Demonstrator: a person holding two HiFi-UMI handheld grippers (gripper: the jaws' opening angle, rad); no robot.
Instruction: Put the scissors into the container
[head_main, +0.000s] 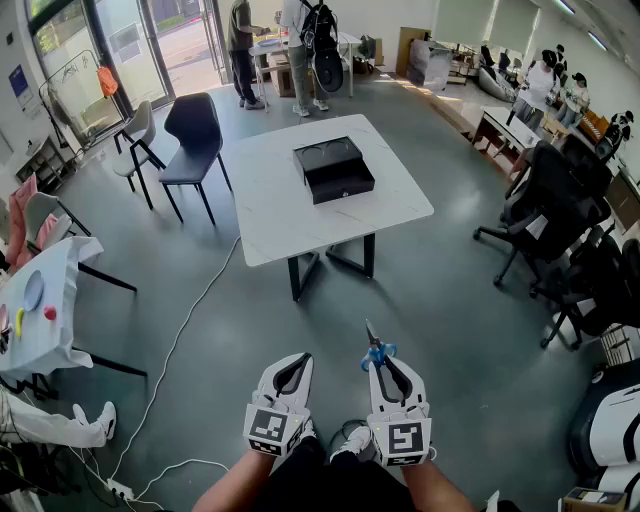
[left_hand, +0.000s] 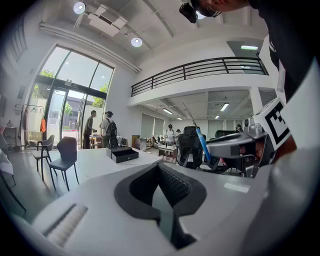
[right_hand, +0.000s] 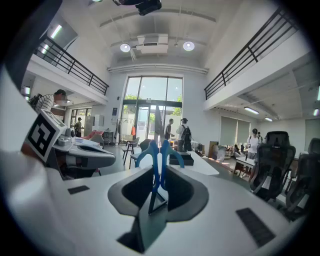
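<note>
- While the scissors (head_main: 376, 349) are clamped by their blue handle end between the pressed-in jaws of the right gripper (head_main: 383, 366), they are nowhere near where they belong. They ride in the air in front of the person, low over the floor.
- Their long axis runs on from the gripper's own line. The blue handles sit at the jaw tips and the thin blades point forward, away from the person.
- From the right gripper view, the scissors (right_hand: 159, 165) stand almost straight up the middle of the jaws, and the container (right_hand: 183, 159) shows just behind them. The aim is already close to right.
- The container (head_main: 343, 187), a black box that looks open at the top, lies far ahead of the right gripper and a little to its left, well apart from it. It rests near the middle of a white table (head_main: 270, 215), with bare floor between table and tool.
- The left gripper (head_main: 298, 360) hangs just beside the right one on its left, jaws together on nothing. It is no nearer the box in any useful way.
- My reading is that the coming move is a long carry forward by the right gripper, blades leading, until the scissors are over the box.
</note>
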